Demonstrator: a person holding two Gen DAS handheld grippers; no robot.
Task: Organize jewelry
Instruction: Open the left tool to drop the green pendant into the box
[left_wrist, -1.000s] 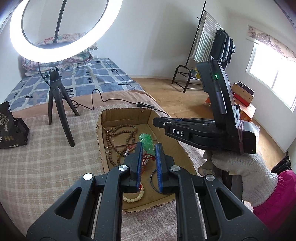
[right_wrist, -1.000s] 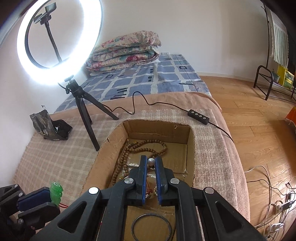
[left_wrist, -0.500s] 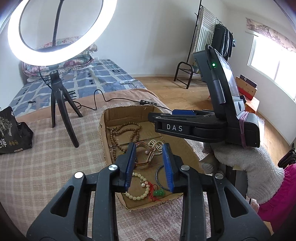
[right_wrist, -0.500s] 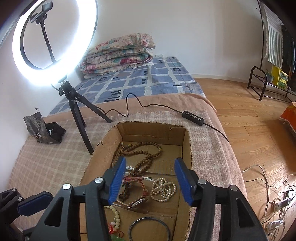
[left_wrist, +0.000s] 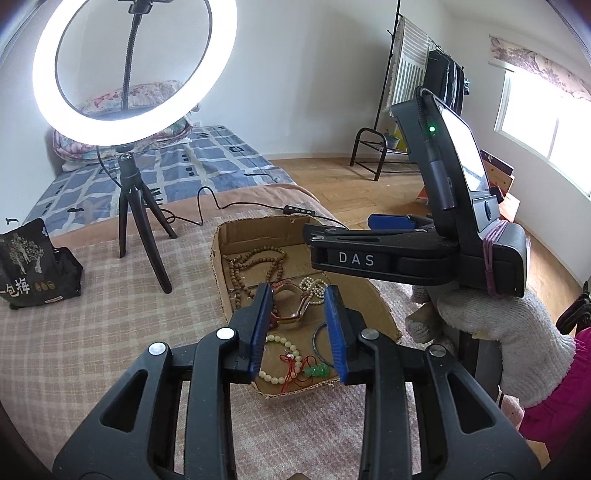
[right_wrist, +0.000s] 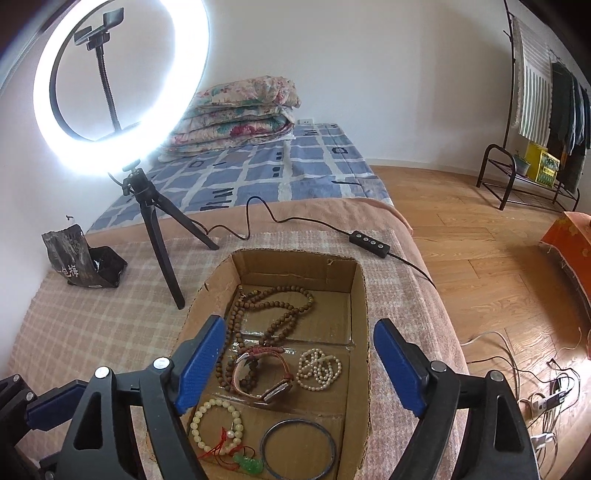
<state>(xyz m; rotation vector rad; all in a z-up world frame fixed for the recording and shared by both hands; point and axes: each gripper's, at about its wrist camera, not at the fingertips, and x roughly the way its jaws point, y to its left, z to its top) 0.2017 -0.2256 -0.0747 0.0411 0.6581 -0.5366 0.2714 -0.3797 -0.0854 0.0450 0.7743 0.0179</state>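
Note:
A shallow cardboard box (right_wrist: 364, 317) (left_wrist: 225, 236) lies on the plaid-covered bed. In it lie a brown bead necklace (right_wrist: 273, 306) (left_wrist: 255, 264), a watch with a red strap (right_wrist: 264, 373) (left_wrist: 291, 306), a small pearl bracelet (right_wrist: 319, 369) (left_wrist: 314, 288), a cream bead bracelet (right_wrist: 216, 424) (left_wrist: 280, 363) with a green pendant on red cord (right_wrist: 249, 463) (left_wrist: 316, 370), and a dark bangle (right_wrist: 297, 448) (left_wrist: 318, 341). My left gripper (left_wrist: 297, 328) is open and empty above the box's near end. My right gripper (right_wrist: 299, 363) is wide open and empty over the box; its body shows in the left wrist view (left_wrist: 406, 254).
A ring light on a black tripod (right_wrist: 155, 229) (left_wrist: 136, 206) stands left of the box. Its cable and inline remote (right_wrist: 369, 243) lie behind the box. A black snack bag (right_wrist: 79, 258) (left_wrist: 33, 266) sits far left. The bed edge and wooden floor are to the right.
My left gripper let go of the green pendant, which now lies in the box. My right gripper let go of a pearl bead piece. Both opened and pulled back.

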